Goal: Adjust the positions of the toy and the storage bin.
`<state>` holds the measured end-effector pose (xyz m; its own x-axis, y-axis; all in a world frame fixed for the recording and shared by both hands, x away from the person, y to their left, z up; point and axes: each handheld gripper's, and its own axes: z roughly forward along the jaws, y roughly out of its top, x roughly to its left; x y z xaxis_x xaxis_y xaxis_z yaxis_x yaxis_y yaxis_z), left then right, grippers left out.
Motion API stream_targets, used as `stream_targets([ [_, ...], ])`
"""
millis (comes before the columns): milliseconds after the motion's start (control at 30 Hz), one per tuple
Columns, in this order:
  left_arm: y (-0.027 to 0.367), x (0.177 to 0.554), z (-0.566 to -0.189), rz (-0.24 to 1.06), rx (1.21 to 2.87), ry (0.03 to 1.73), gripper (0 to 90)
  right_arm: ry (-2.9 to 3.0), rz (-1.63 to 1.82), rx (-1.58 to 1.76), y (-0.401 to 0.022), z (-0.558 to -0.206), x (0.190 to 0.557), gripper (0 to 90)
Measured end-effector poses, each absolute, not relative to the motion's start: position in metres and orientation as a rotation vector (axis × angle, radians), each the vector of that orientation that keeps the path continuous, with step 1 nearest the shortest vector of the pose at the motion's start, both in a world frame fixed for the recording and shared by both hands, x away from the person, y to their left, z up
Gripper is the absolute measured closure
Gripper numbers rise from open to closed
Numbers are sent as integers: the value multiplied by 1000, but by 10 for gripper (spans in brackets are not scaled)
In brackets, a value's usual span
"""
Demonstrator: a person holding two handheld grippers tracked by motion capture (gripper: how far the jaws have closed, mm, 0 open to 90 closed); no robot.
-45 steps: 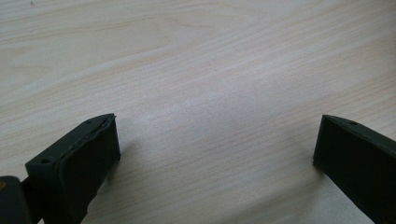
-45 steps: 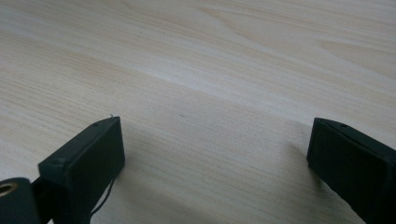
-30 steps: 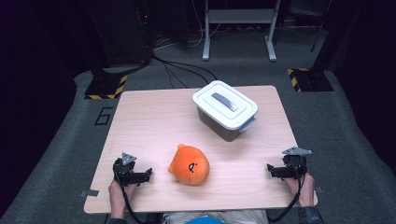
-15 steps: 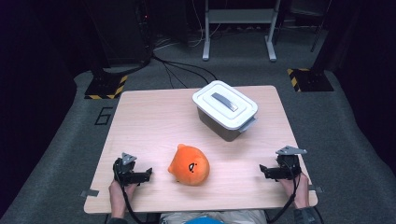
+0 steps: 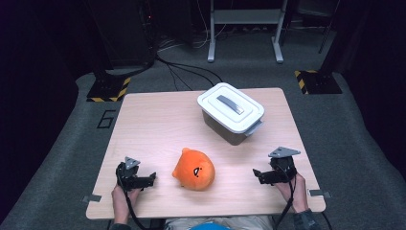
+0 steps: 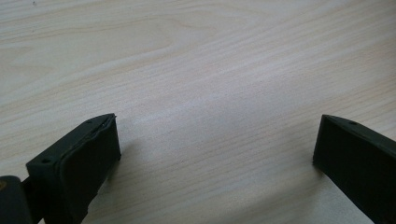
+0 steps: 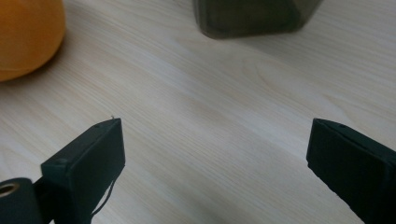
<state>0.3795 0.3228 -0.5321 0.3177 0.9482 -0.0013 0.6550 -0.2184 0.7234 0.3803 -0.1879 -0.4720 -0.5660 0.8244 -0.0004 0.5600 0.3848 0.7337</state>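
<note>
High view: orange plush [image 5: 194, 169] between tools | lidded box [image 5: 231, 113] behind | both tools wide, empty

— What does the room look like around the work surface?

— A light wooden table [image 5: 158, 120] with rounded corners stands on grey carpet [image 5: 62, 158]. The far part of the room lies in deep shadow.

— Any furniture back there?

— A grey metal frame [image 5: 244, 28] with two legs stands beyond the table. At the far left sits a dark stand, its base [image 5: 107, 88] edged with yellow-and-black hazard tape; a matching taped base [image 5: 316, 81] lies at the far right.

— Anything on the floor?

— Black cables [image 5: 184, 72] run across the carpet, and a "6" [image 5: 106, 119] is marked beside the table's left edge.
</note>
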Motion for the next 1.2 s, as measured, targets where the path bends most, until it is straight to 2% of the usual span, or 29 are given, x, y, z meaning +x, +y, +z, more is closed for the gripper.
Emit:
stream_targets([
  [433,323,379,-532,603,1959,1411,4,2335,1062,1067,-148,-446,379,43],
  [1200,323,379,-532,604,1958,1410,5,2420,1086,899,-99,-422,383,37],
])
